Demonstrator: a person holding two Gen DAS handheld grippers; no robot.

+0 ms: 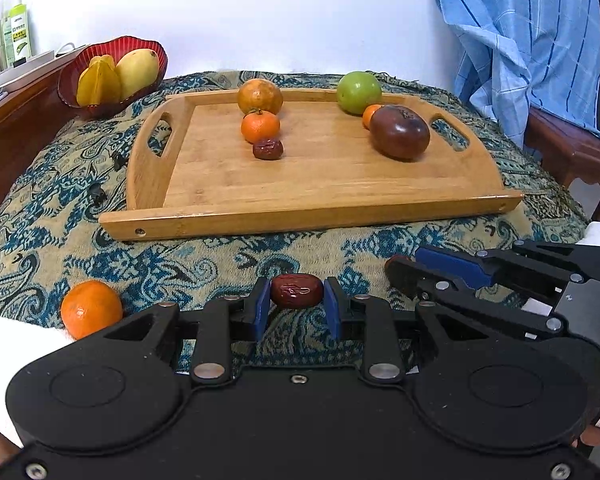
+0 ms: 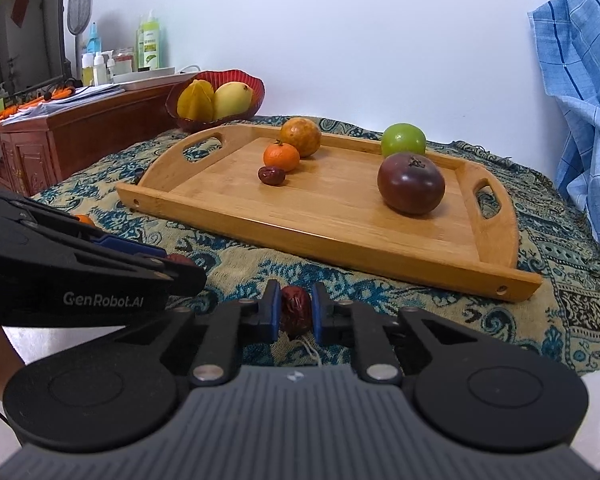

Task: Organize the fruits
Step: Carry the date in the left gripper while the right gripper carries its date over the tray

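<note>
both wrinkled red dates point(image 1: 296, 291), glossy, dark

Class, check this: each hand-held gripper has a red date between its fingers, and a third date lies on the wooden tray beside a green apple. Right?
Not quite. The third date on the wooden tray lies beside a small orange, not the green apple, as the left wrist view shows. The rest stands.

White wall point(image 2: 340, 40), carved wooden cabinet point(image 2: 40, 148) left — blue checked cloth point(image 1: 532, 40) draped right.

left tool point(image 1: 296, 307) clamps date point(image 1: 296, 291), tray point(image 1: 300, 216) beyond
</note>
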